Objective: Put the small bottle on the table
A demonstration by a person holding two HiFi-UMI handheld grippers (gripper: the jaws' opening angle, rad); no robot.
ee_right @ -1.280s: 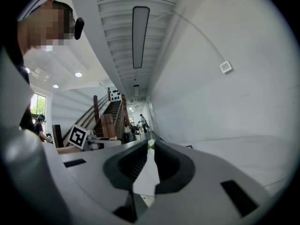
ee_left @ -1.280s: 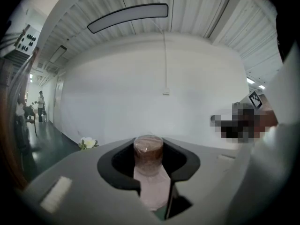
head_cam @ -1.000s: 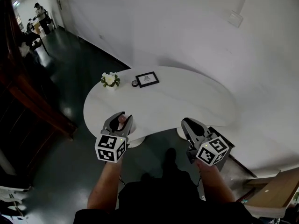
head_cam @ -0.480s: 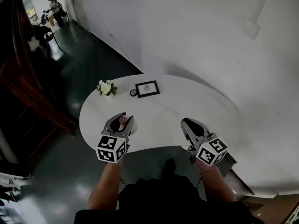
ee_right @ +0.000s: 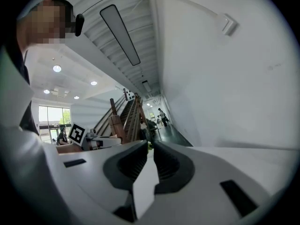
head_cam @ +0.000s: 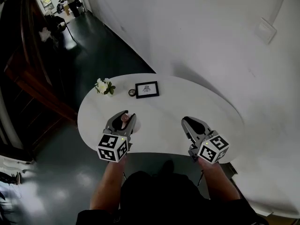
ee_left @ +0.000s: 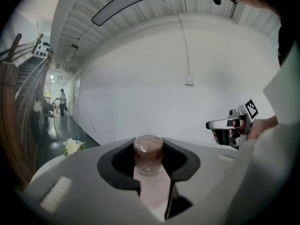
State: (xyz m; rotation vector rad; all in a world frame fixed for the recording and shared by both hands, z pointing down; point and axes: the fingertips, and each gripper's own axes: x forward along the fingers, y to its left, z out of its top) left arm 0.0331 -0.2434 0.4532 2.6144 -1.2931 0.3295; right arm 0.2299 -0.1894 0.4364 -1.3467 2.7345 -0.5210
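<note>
Over the table's (head_cam: 164,104) near left edge, the left gripper (head_cam: 126,117) holds the small bottle (ee_left: 148,151). The right gripper (head_cam: 189,124) is pinched shut, with nothing in it. Next, I think, the bottle should go down onto the table and be let go.

one bottle (ee_left: 148,150), two tools (head_cam: 123,119) (head_cam: 186,122), one table (head_cam: 161,108)

Bottle (ee_left: 148,149) base hidden inside left tongs (ee_left: 149,159). Round dark item (head_cam: 132,92) beside frame (head_cam: 146,89) too small to identify; frame's picture unreadable.
</note>
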